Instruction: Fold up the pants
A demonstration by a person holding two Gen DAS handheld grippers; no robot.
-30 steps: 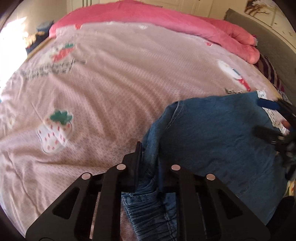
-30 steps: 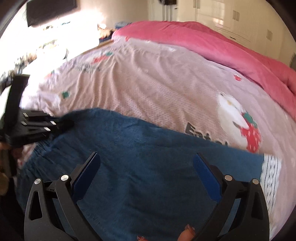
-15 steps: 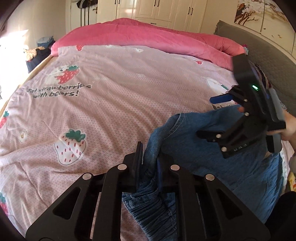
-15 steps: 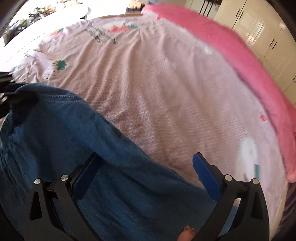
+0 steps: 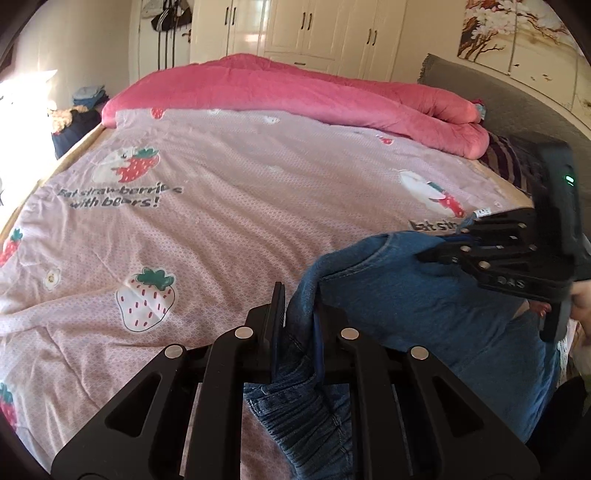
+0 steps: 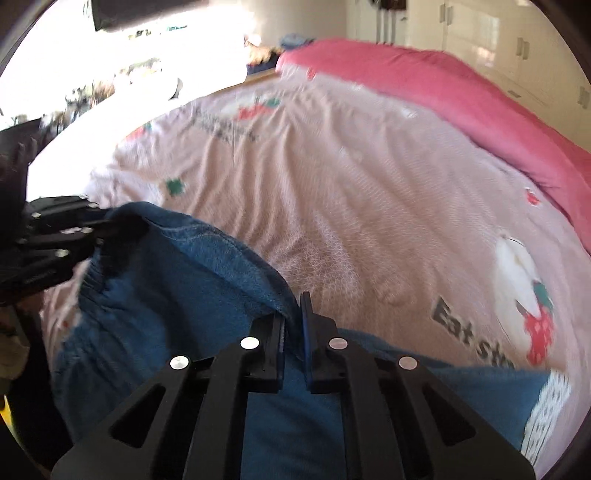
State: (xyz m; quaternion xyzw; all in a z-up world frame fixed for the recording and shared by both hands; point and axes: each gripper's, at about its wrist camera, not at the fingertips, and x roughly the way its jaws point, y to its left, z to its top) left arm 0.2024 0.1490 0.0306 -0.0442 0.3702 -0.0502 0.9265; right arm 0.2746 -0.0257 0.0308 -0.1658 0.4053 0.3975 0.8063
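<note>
Blue denim pants (image 5: 424, 306) lie on the pink strawberry-print bedcover (image 5: 240, 229) at the near right. My left gripper (image 5: 297, 310) is shut on the pants' upper edge near the elastic waistband (image 5: 306, 417). My right gripper (image 6: 293, 314) is shut on the same folded edge further along; it also shows in the left wrist view (image 5: 439, 254). The denim (image 6: 177, 295) hangs stretched between the two grippers, lifted a little off the bed. The left gripper shows at the left of the right wrist view (image 6: 110, 229).
A rolled pink quilt (image 5: 295, 92) lies along the far side of the bed. A grey headboard (image 5: 498, 99) is at the right, white wardrobes (image 5: 314, 29) behind. A white lace-patterned cloth (image 6: 546, 413) lies under the pants at the right.
My right gripper was open above the pants; it has come to the folded edge and shut on it. The left gripper kept its hold, and the edge has lifted.
</note>
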